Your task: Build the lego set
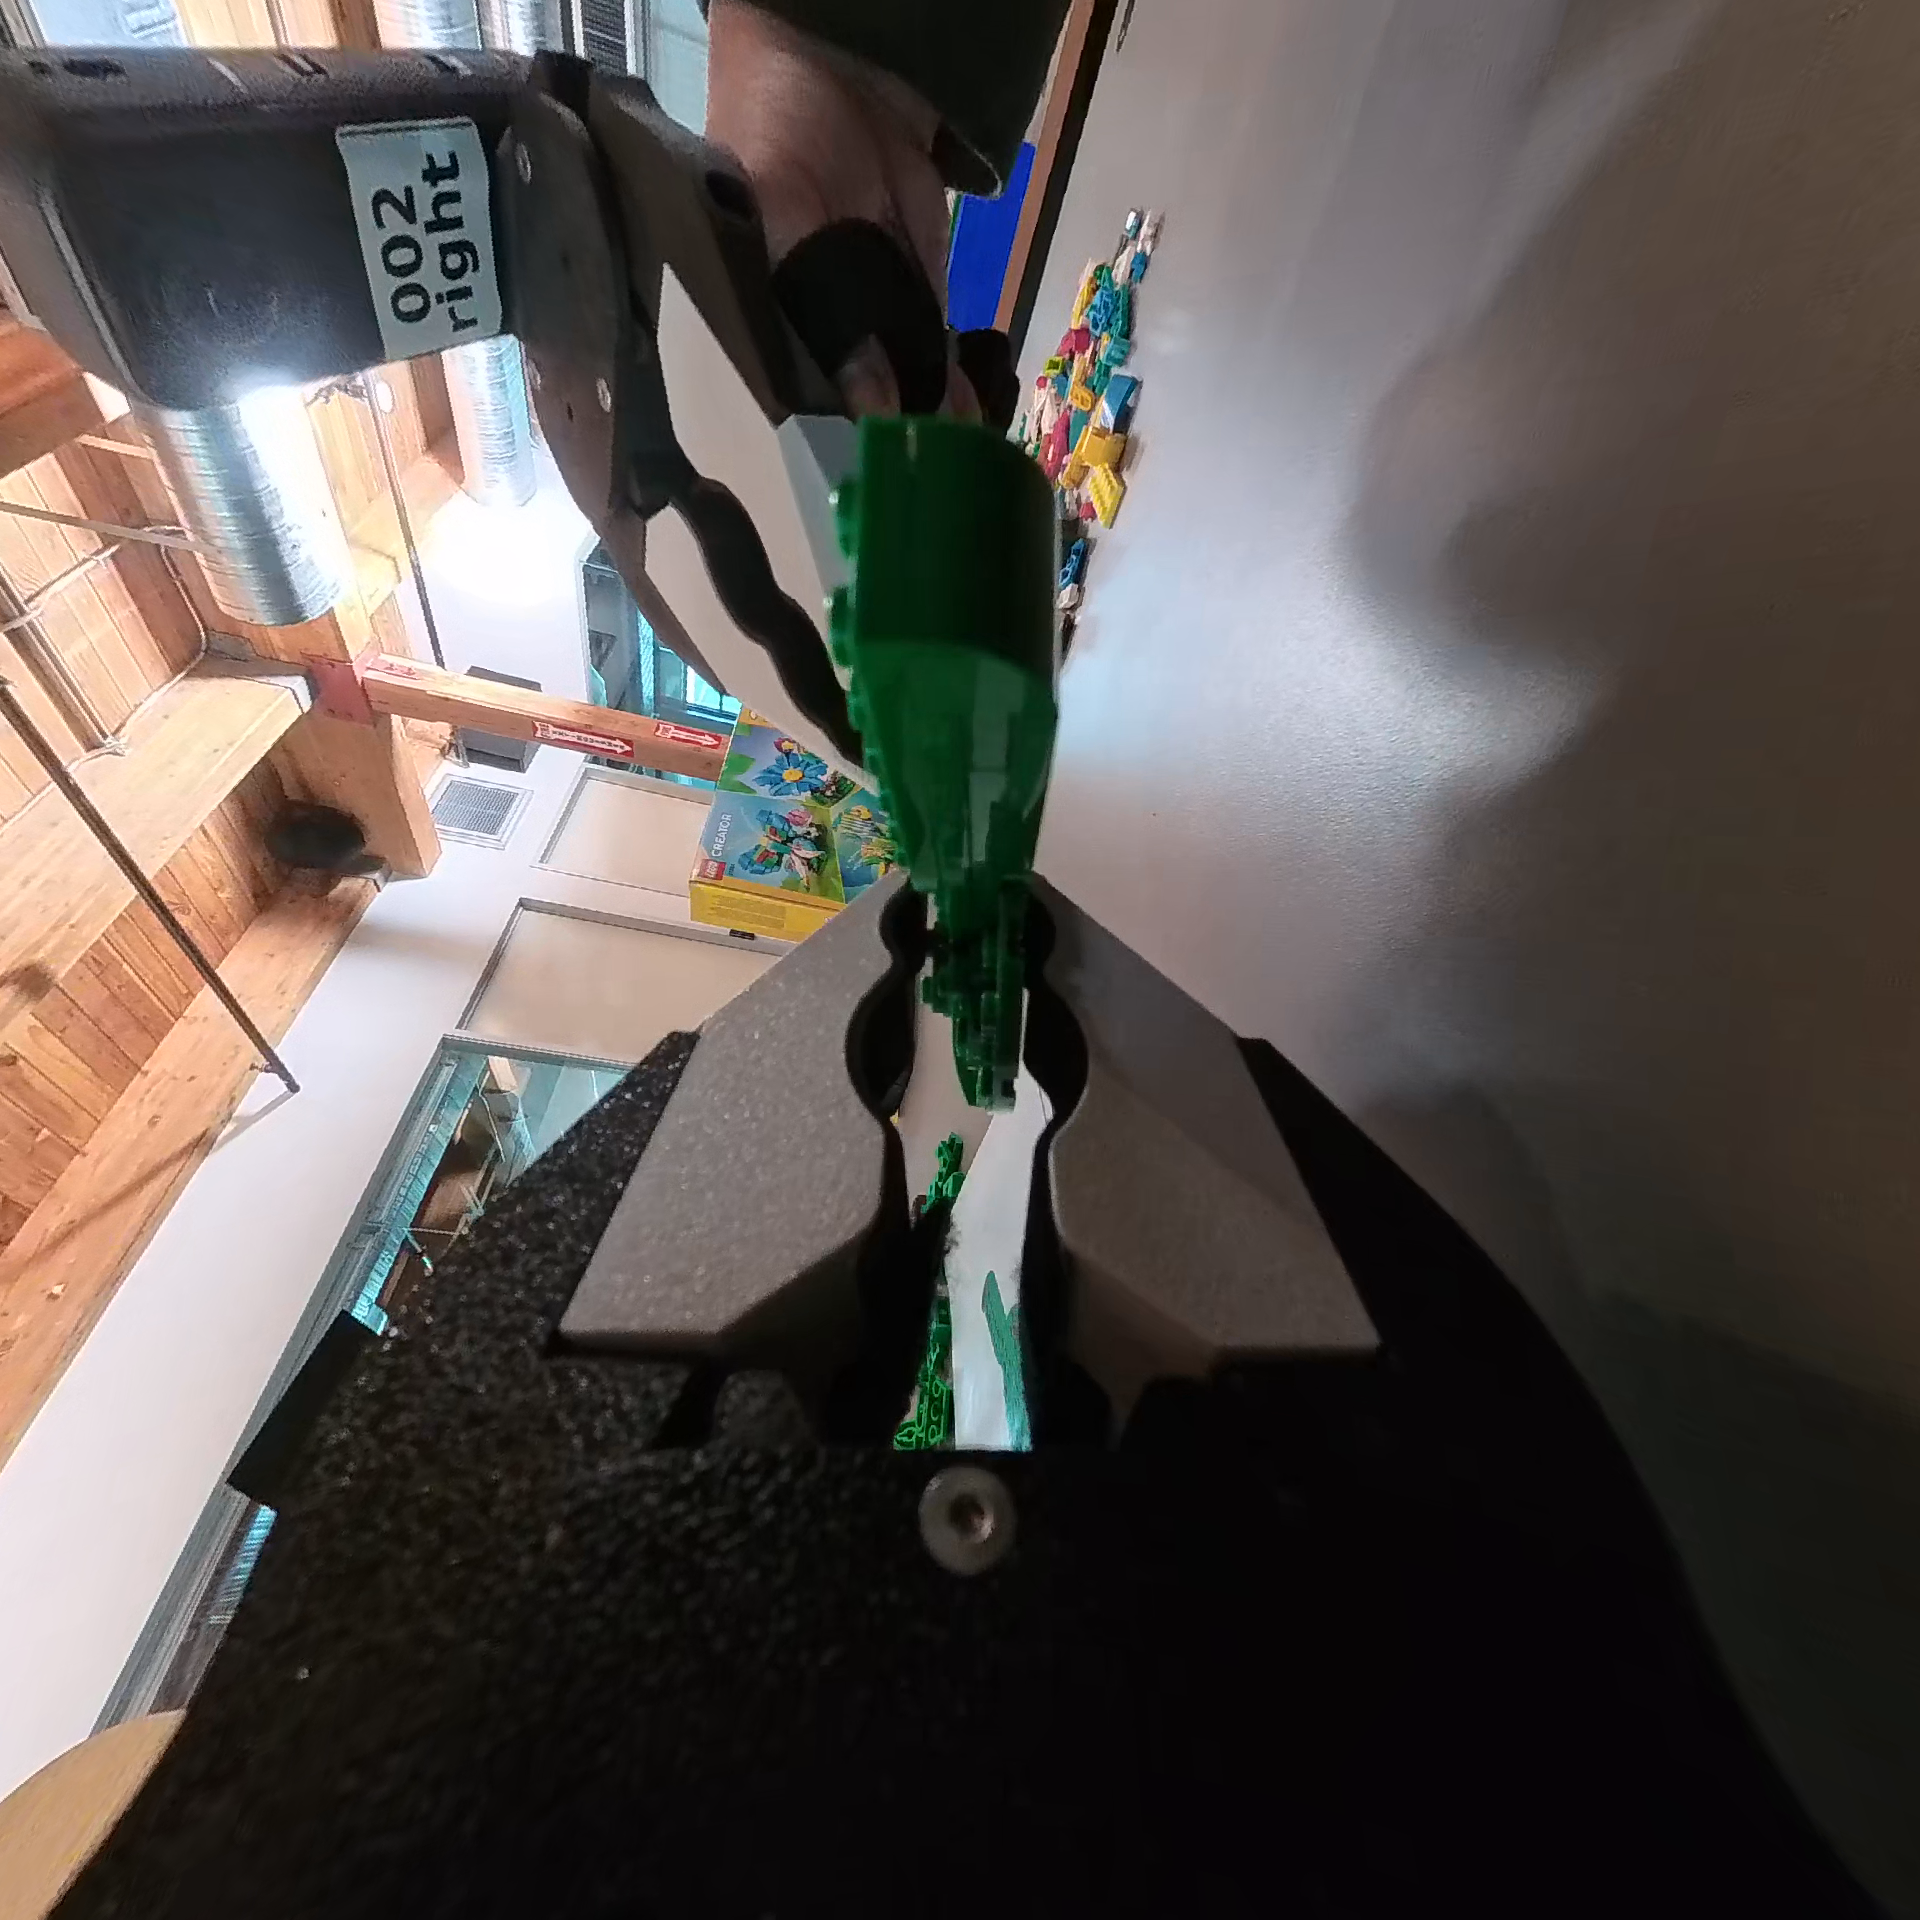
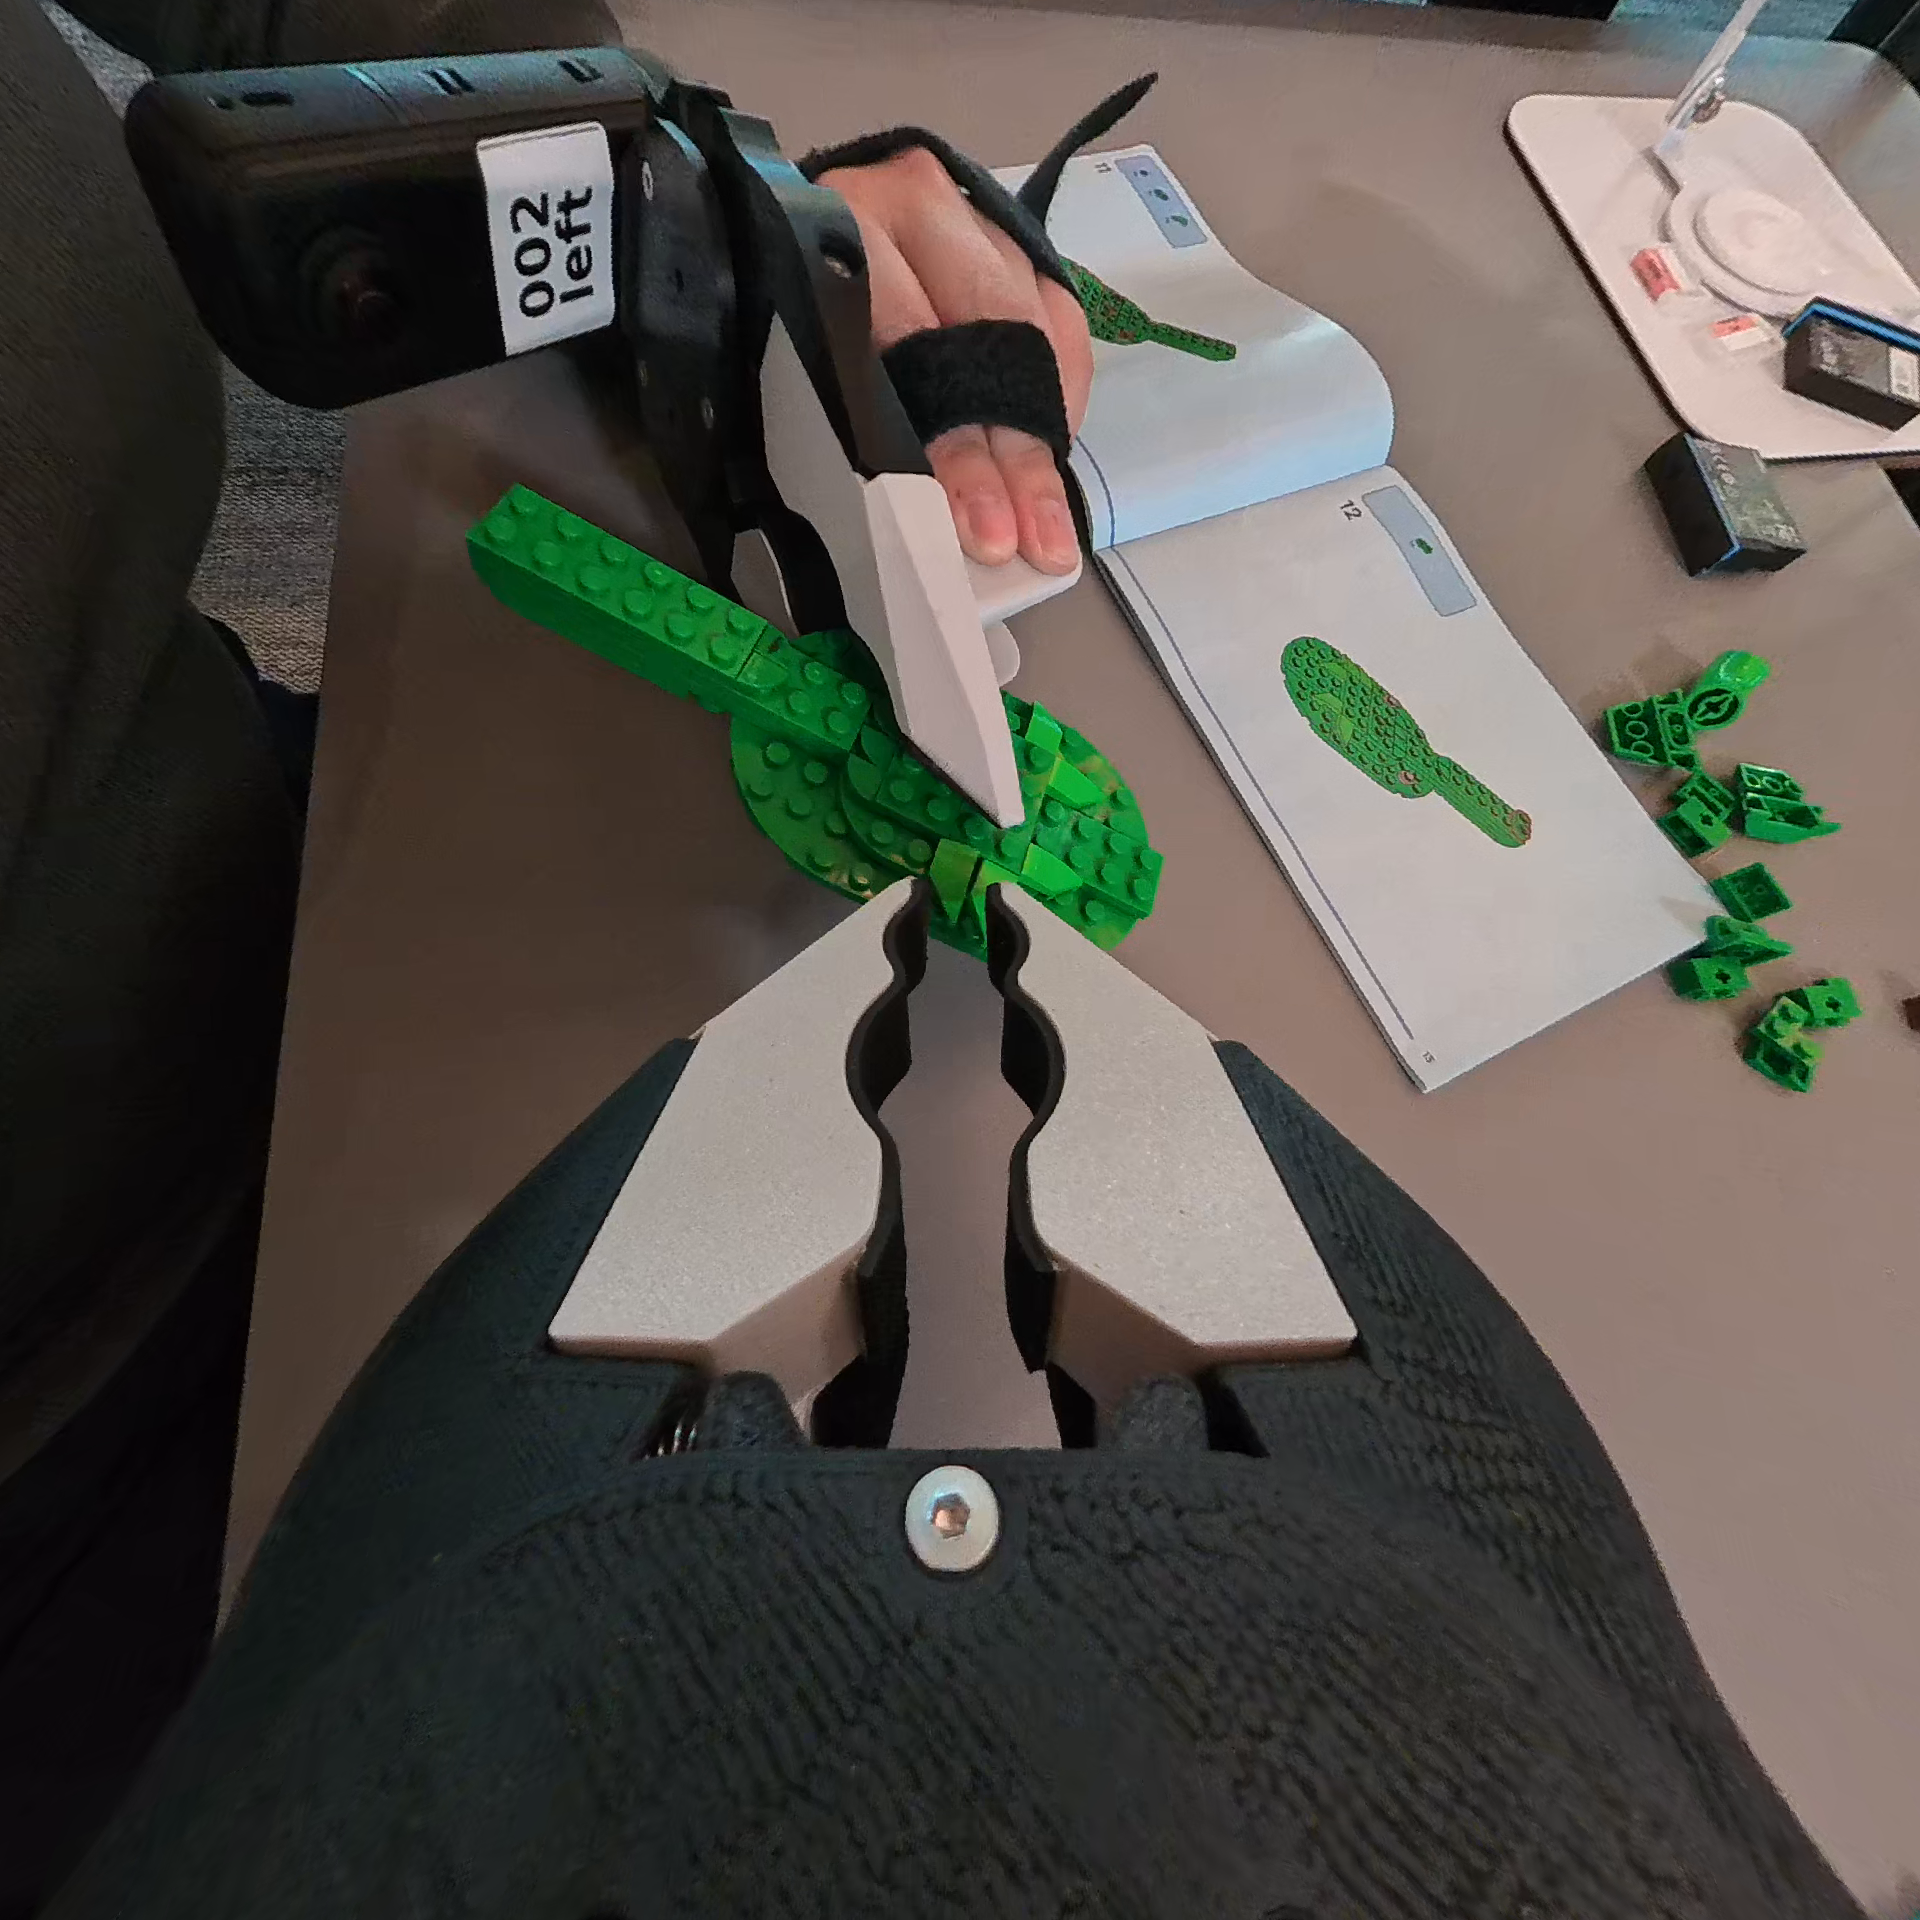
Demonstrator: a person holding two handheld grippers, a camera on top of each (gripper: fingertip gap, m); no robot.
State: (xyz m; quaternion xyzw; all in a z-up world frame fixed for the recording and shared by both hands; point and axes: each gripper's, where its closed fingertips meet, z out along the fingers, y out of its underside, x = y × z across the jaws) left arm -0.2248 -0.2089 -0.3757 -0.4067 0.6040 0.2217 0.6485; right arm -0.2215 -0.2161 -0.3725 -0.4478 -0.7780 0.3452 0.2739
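Both wrist cameras look closely along their tools, sharing the green lego build (image 1: pixel 951 665) (image 2: pixel 831 769); the left view is rolled sideways.

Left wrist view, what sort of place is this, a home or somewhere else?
Probably an office or studio loft, not a home: exposed timber ceiling, bare metal ductwork and glass-walled partitions behind a large grey table that holds the Lego box.

Left wrist view: white sticker (image 1: pixel 421 244) at 11 o'clock, printed in dark characters, sitting on a black camera body (image 1: pixel 208 229). Yellow toy box (image 1: pixel 774 847) near centre is showing a brand mark; red-and-white signs (image 1: pixel 582 740) are running along a wooden beam (image 1: pixel 447 698).

Right wrist view: second white sticker (image 2: pixel 551 239) at 11 o'clock. The open booklet (image 2: pixel 1299 499) at 2 o'clock is carrying step numbers.
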